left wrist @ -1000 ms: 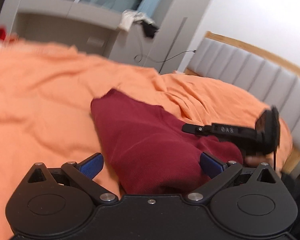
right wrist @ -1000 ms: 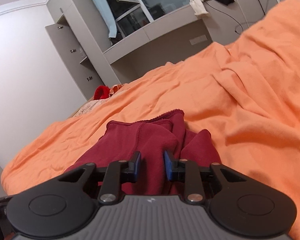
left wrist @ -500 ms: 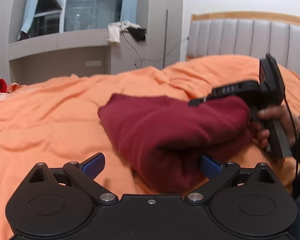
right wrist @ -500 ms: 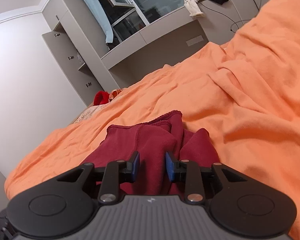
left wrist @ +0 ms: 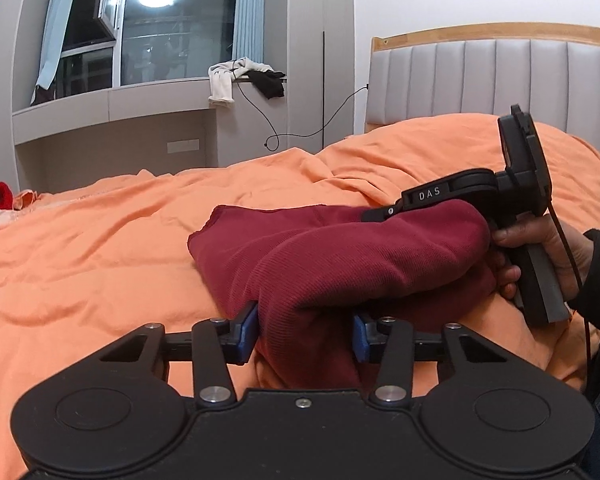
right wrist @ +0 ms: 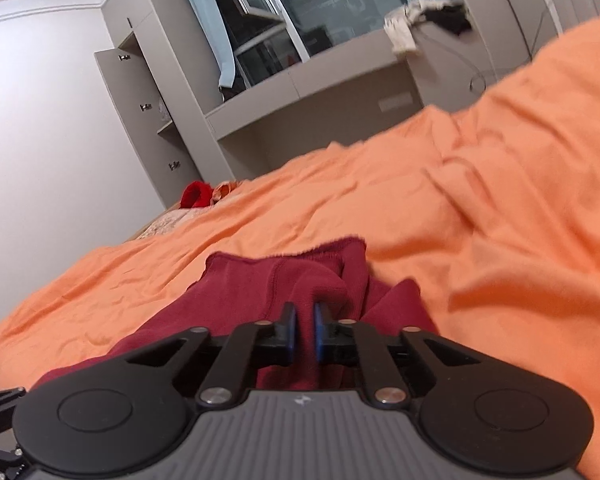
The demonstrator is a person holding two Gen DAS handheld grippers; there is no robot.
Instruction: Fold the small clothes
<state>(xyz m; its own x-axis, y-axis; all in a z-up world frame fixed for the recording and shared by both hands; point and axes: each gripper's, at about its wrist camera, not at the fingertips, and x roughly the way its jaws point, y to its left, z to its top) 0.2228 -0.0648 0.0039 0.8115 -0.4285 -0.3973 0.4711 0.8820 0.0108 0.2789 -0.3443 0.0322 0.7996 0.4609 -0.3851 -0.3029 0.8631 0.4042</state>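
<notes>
A dark red garment (left wrist: 340,256) lies bunched on the orange bedspread (left wrist: 80,248). My left gripper (left wrist: 305,334) has closed its blue pads against a thick fold of the garment's near end. My right gripper (right wrist: 303,332) is shut on another fold of the same garment (right wrist: 244,292). In the left wrist view the right gripper's body (left wrist: 516,200) and the hand holding it sit at the garment's far right end.
A grey padded headboard (left wrist: 500,76) stands behind the bed at the right. A grey built-in desk and window ledge (left wrist: 140,120) carries white and black clothes (left wrist: 240,80). A red item (right wrist: 196,194) lies at the bed's far edge near open cabinet doors (right wrist: 140,120).
My left gripper's pads have closed in from wide open onto the garment's near fold. The right gripper has squeezed tighter on its fold. The garment stays bunched between both.
</notes>
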